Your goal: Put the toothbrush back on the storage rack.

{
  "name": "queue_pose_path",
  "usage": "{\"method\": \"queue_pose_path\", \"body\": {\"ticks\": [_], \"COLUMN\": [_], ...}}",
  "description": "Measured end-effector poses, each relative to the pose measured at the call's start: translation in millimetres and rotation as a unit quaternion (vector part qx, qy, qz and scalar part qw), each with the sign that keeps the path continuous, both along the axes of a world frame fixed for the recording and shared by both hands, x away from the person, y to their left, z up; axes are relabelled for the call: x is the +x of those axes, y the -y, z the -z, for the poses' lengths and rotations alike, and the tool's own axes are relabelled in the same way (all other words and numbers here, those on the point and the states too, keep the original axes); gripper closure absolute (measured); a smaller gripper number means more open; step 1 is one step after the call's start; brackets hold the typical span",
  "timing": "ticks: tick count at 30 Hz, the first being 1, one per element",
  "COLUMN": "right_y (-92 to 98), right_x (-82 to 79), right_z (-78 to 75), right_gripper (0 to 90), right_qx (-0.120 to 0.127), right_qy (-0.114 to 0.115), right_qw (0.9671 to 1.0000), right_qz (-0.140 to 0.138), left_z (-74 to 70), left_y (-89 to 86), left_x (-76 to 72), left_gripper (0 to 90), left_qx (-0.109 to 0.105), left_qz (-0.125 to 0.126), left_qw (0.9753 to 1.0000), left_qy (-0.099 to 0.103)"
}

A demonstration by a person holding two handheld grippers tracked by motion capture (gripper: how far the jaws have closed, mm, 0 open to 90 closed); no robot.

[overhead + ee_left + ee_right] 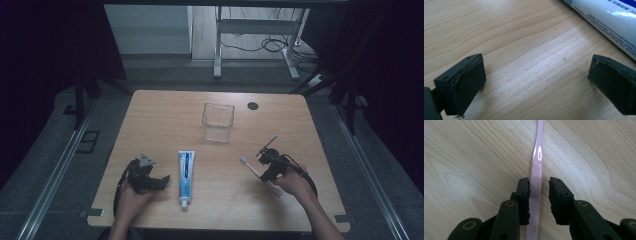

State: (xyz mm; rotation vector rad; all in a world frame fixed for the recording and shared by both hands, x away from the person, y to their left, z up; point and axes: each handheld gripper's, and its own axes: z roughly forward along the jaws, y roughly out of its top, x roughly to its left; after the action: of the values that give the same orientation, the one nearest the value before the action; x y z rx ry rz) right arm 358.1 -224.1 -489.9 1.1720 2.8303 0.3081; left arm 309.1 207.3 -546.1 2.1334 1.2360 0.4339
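A glossy pink toothbrush (pixel 537 167) lies between the right gripper (pixel 539 192)'s narrowly parted jaws, left pad touching; left gripper (pixel 535 82) gapes wide near toothpaste tube (pixel 609 22), print illegible

A clear plastic cup (pixel 218 121) stands upright toward the far middle of the wooden tabletop (pixel 165 117). A small dark round hole (pixel 253 106) sits near the far edge, just right of the cup. Beyond the tabletop, a white desk frame (pixel 257 37) stands over loose cables (pixel 272 45) on the floor.
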Motion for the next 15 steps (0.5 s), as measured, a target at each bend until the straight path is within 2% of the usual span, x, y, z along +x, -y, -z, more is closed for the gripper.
{"method": "queue_pose_path", "body": {"ticks": [3,8,10,13,15], "right_y": [-8.1,-16.0,-20.1,-21.0,-22.2], "right_x": [4.4,7.9,10.7,12.1,13.4], "right_z": [2.4,6.5,9.4,9.5,9.5], "right_gripper": [69.2,69.4,71.0,71.8,75.5], "right_qx": [-0.014,-0.031,-0.044,-0.045,-0.047], "right_qy": [-0.010,-0.016,-0.017,-0.017,-0.018], "right_qw": [0.9998,0.9993,0.9988,0.9987,0.9986], "right_qz": [-0.005,-0.012,-0.013,-0.014,-0.016], "left_z": [0.0,0.0,0.0,0.0,0.0], "left_y": [0.0,0.0,0.1,0.0,0.0], "left_x": [0.0,0.0,0.0,0.0,0.0], "left_gripper": [1.2,1.2,1.2,1.2,1.1], "left_qx": [0.000,0.000,0.000,0.000,0.000], "left_qz": [0.000,0.000,0.000,0.000,0.000], "left_qw": [1.0000,1.0000,1.0000,1.0000,1.0000], "left_qy": [0.000,0.000,0.000,0.000,0.000]}}
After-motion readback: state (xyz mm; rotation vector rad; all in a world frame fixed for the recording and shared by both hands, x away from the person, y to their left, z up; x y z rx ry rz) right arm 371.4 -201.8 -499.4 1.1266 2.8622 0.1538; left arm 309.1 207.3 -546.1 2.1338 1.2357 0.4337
